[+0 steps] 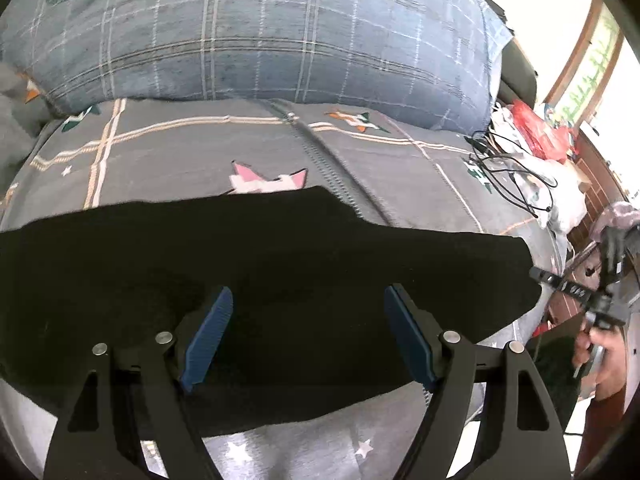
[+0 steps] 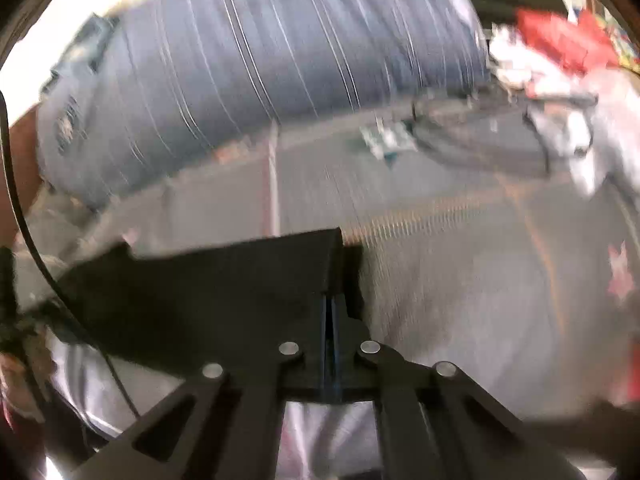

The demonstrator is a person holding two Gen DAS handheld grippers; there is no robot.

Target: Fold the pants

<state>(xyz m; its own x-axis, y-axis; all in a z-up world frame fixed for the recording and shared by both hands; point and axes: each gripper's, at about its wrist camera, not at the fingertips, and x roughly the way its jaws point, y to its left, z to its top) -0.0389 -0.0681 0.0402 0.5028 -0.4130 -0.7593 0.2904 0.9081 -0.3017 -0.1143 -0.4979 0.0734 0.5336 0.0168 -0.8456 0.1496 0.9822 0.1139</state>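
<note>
The black pants [image 1: 280,272] lie flat across a grey patterned bedspread [image 1: 180,148]. My left gripper [image 1: 308,304] is open, its blue pads [image 1: 208,332] just above the middle of the pants, holding nothing. In the blurred right wrist view, my right gripper [image 2: 331,300] is shut on the right corner of the pants [image 2: 220,292], which stretch away to the left. The right gripper also shows at the far right of the left wrist view [image 1: 538,274], at the pants' right end.
A large blue plaid pillow [image 1: 260,32] lies along the far side of the bed. Black cables [image 1: 508,172], a red bag [image 1: 536,128] and white clutter sit at the right. A black cable [image 2: 60,300] hangs at the left of the right wrist view.
</note>
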